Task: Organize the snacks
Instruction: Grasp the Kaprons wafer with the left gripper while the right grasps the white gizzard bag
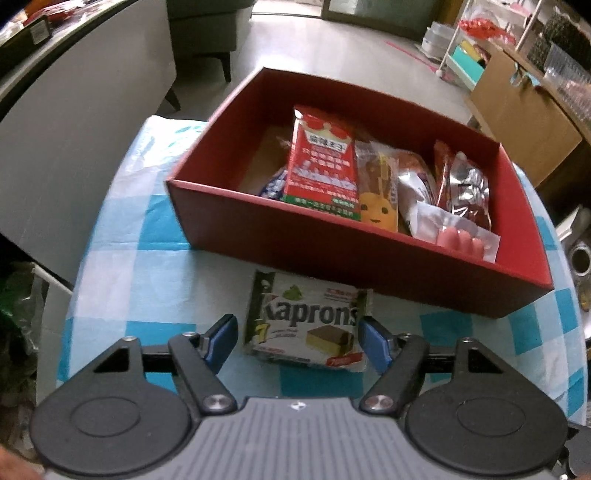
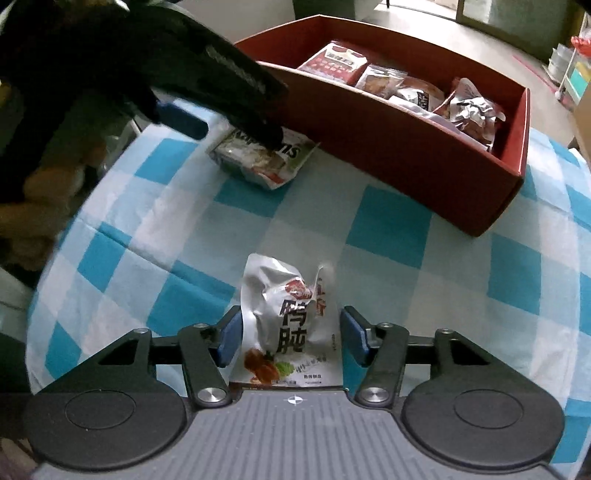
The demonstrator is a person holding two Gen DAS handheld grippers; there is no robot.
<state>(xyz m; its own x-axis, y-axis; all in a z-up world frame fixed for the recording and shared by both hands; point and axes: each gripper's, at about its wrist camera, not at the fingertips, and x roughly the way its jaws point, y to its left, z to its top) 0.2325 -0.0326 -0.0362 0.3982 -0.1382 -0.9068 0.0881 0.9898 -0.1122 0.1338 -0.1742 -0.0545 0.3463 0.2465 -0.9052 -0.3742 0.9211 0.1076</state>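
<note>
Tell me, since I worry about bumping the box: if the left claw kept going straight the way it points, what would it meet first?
Probably the Kaprons wafer pack, lying on the checked cloth between the open left claw fingers. The red box wall comes just beyond it, though depth is hard to judge here.

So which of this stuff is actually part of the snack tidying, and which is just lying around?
Part of the job:
- red box of snacks
- Kaprons wafer pack, between the open left tongs
- silver duck-gizzard pouch, between the open right tongs

Just lying about:
- checked tablecloth
- cardboard carton
- grey sofa
</note>
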